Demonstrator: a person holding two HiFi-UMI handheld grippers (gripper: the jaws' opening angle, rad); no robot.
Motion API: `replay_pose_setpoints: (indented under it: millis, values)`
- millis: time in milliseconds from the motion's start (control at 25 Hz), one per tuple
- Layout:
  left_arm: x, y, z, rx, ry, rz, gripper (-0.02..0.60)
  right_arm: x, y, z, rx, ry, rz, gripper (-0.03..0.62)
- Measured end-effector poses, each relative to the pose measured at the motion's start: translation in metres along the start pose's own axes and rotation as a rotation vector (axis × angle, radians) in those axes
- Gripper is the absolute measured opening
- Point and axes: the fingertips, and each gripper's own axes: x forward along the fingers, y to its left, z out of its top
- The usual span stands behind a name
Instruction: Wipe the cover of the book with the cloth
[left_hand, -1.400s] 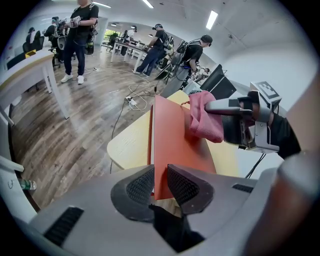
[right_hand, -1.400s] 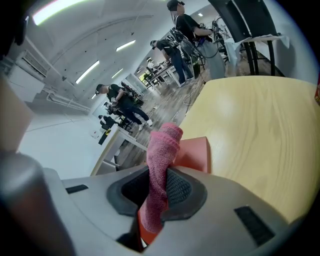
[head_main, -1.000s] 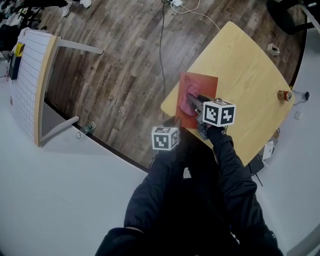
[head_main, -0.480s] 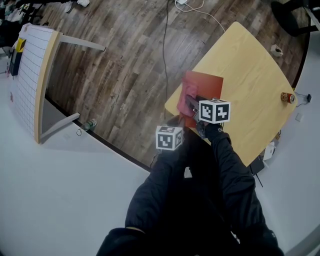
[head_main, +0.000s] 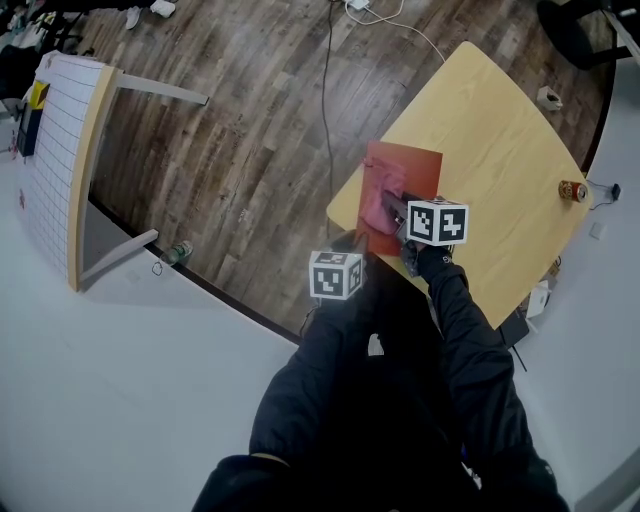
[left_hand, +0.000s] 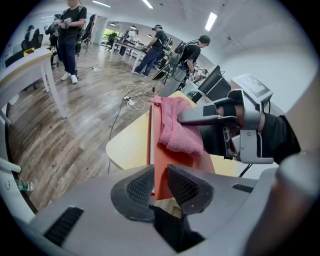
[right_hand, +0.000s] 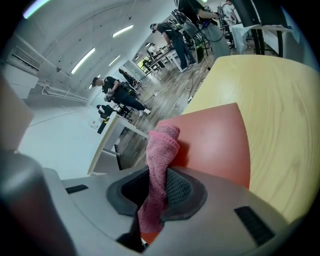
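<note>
Pink cloth (right_hand: 161, 150), pinched tight in the right gripper (right_hand: 159, 189), presses on the red book (head_main: 415, 168) at the table's (head_main: 500, 120) nine-o'clock edge. The left gripper (left_hand: 160, 184) is clamped on the book's near edge. Mid-wipe, likely; the next stroke should sweep toward three o'clock.

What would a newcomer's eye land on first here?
The red book lies at the corner of the yellow table nearest the person, its edge clamped by the left gripper. The right gripper holds a pink cloth against the cover.
</note>
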Motion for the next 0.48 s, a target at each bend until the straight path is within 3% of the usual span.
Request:
replay_pose_setpoints:
  millis: [480]
  values:
    - [0.0,0.001,0.0,0.005,0.002,0.008,0.098,-0.017,-0.022,-0.002,0.007,-0.016,-0.018,0.075]
